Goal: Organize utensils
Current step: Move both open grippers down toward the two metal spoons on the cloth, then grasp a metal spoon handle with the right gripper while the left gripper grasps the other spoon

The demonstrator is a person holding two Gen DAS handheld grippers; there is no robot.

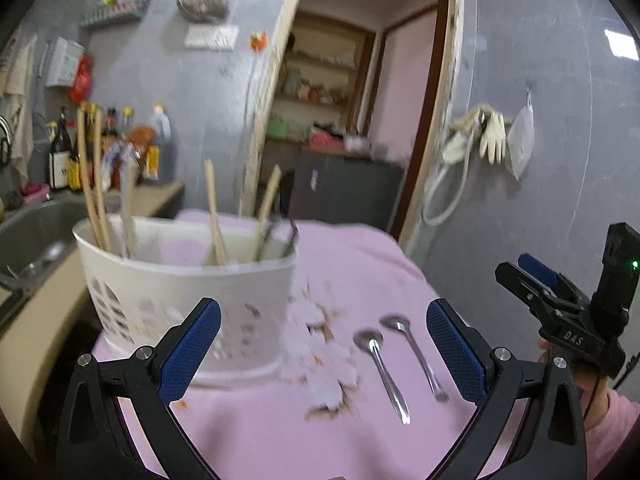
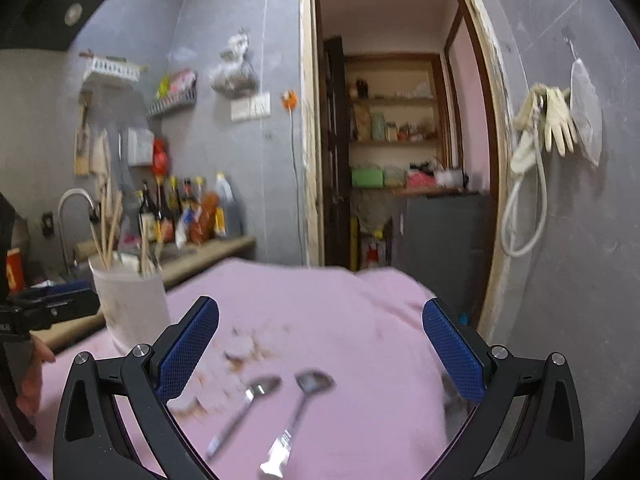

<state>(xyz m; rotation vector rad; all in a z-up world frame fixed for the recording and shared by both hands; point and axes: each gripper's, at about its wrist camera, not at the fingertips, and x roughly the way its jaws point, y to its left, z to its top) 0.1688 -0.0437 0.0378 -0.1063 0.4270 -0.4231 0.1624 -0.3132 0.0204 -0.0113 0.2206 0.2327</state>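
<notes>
From the left wrist, the left gripper (image 1: 323,354) is seen spread wide with nothing between its blue pads. Ahead of it, on a pink cloth (image 1: 360,264), a white holder (image 1: 188,280) stands with chopsticks (image 1: 92,184) leaning inside. Two spoons (image 1: 382,372) are laid side by side to the right of the holder, bowls pointing away, between the pads in the picture. The right gripper (image 1: 536,280) is visible at the right edge. From the right wrist, the right gripper (image 2: 320,354) is likewise seen wide open and empty. The two spoons (image 2: 276,412) lie just ahead of it on the pink cloth (image 2: 320,300), and the white holder (image 2: 132,304) stands farther left, near the sink (image 2: 76,216).
</notes>
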